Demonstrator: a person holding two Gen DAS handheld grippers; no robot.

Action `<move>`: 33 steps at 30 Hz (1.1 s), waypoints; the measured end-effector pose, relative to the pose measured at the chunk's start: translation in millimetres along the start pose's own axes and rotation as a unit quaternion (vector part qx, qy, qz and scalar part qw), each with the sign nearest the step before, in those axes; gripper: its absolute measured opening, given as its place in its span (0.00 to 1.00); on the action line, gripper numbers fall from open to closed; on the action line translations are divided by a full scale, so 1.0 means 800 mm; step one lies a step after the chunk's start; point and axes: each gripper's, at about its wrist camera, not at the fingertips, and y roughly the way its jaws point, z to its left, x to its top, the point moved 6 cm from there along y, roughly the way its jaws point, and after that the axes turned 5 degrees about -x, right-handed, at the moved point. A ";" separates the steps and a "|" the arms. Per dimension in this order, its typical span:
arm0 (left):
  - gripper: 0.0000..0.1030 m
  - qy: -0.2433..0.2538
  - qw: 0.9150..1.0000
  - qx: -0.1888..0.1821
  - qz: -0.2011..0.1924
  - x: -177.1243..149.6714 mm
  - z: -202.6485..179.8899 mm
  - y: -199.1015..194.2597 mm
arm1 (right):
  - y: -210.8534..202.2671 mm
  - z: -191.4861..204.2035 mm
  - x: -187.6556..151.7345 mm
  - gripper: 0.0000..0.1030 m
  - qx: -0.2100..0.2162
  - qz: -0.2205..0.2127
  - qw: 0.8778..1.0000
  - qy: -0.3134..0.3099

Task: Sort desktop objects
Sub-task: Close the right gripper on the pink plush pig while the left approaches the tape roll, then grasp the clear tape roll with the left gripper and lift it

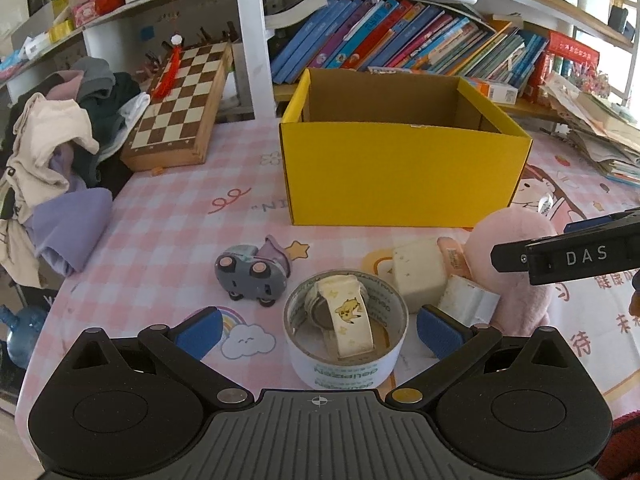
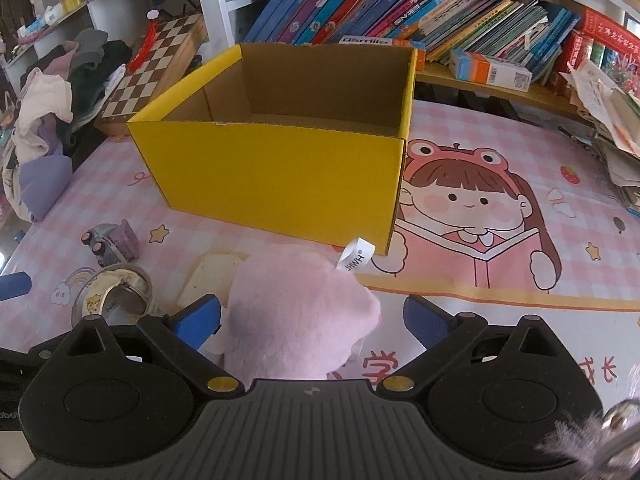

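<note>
An empty yellow cardboard box [image 1: 404,172] stands open on the pink tablecloth; it also shows in the right wrist view [image 2: 280,176]. My left gripper [image 1: 318,330] is open around a tape roll [image 1: 346,354] with a small yellow band [image 1: 348,316] inside it. My right gripper [image 2: 312,318] is open around a pink plush toy [image 2: 296,312], which also shows in the left wrist view [image 1: 508,264]. A grey toy car [image 1: 252,276], a cream block [image 1: 418,272] and a small white packet [image 1: 466,300] lie close by.
A chessboard box [image 1: 180,100] and a heap of clothes [image 1: 52,152] sit at the left. Bookshelves [image 1: 400,44] stand behind the box. A stack of papers [image 2: 612,128] lies at the right edge. The right gripper's body [image 1: 580,258] shows in the left wrist view.
</note>
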 end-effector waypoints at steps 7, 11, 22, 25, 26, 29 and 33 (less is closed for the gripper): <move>1.00 0.006 1.000 0.005 0.005 0.004 -0.005 0.006 | 0.013 -0.005 0.004 0.91 0.013 0.011 1.000 0.005; 1.00 0.009 1.000 0.006 0.009 0.004 -0.008 0.010 | 0.018 -0.004 0.005 0.82 0.027 0.016 1.000 0.003; 1.00 0.006 1.000 0.001 0.018 0.005 -0.018 0.026 | 0.002 -0.018 0.009 0.66 0.032 -0.016 0.999 0.007; 1.00 0.007 1.000 -0.002 0.020 0.006 -0.021 0.031 | -0.003 -0.026 0.008 0.66 0.020 -0.021 1.000 0.004; 1.00 0.007 1.000 -0.003 0.020 0.006 -0.023 0.033 | -0.004 -0.028 0.007 0.66 0.019 -0.019 1.000 0.004; 1.00 0.008 1.000 -0.006 0.022 0.007 -0.026 0.038 | -0.006 -0.032 0.003 0.66 0.015 -0.017 1.000 -0.002; 1.00 0.012 1.000 0.004 0.024 0.007 -0.028 0.046 | -0.009 -0.036 0.000 0.66 0.009 -0.017 1.000 -0.011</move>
